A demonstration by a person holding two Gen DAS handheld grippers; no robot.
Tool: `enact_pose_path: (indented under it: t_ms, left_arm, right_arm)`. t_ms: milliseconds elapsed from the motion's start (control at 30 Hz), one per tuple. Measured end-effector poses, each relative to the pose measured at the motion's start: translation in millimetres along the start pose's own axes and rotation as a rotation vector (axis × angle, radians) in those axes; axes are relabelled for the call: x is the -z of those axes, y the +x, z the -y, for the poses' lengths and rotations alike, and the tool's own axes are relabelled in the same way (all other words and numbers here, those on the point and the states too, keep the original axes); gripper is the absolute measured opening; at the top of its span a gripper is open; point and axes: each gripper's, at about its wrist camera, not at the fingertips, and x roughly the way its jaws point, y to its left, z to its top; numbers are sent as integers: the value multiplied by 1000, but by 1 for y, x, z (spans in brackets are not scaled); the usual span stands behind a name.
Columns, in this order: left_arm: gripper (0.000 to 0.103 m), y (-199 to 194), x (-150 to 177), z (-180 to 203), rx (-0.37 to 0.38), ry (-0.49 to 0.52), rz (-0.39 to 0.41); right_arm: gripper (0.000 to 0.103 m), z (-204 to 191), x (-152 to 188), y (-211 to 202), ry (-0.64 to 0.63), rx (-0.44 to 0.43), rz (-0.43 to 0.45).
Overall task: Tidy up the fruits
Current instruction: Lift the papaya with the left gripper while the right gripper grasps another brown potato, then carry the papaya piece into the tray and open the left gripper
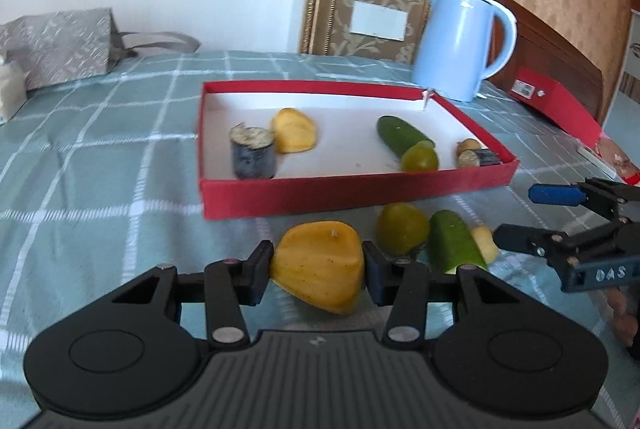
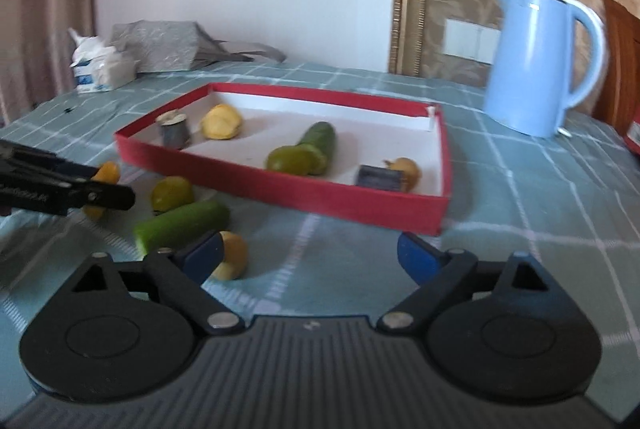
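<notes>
Fruit is split between tray and cloth: my left gripper has its pads pressed on both sides of a yellow fruit piece, just in front of the red tray, and beside it on the checked tablecloth lie a green round fruit, a cucumber piece and a small pale yellow piece. My right gripper stands wide with nothing gripped, the small pale piece right by its left finger. Inside the tray I see a dark cylinder, another yellow piece, a cucumber touching a green fruit, and small bits in the corner, with a blue kettle behind.
</notes>
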Motion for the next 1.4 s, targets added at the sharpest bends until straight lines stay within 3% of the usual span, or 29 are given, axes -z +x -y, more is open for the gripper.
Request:
enact_pose_path:
  t_ms: [300,333,367,433,467,833,967,1200,1400]
  left_arm:
    - [46,-2,1,-2,12,-10,3]
    - [46,-2,1,-2,12,-12,3]
    - [46,-2,1,-2,13,-13,3]
    - [46,-3,1,-2,16,-13,4]
    - [46,-3,1,-2,17,-13,5]
    - [46,-2,2,-3,25,-15,2]
    - [46,-2,2,-2,25,-18,1]
    - [47,-3,1,-1,28,-17,4]
    - [47,-5,-5,-1,33,-32,27]
  right_arm:
    - [81,-26,1,1,-80,-40,-23]
    - [77,-26,0,1,-79,-43,-24]
    - [63,-26,-2,3,-77,-46,-35]
    - [50,-25,-3,11,-72,-56,-81]
    - [48,-24,-3,14,-61,-63,-86]
    - [47,-22,-9,23,-63,-85,-101]
    - [25,-31,-12,25,-125,-118,-100]
    - [25,-32,-12,26,-118,-96,-77]
    - [25,-10,-9,23,-15,-20,-66]
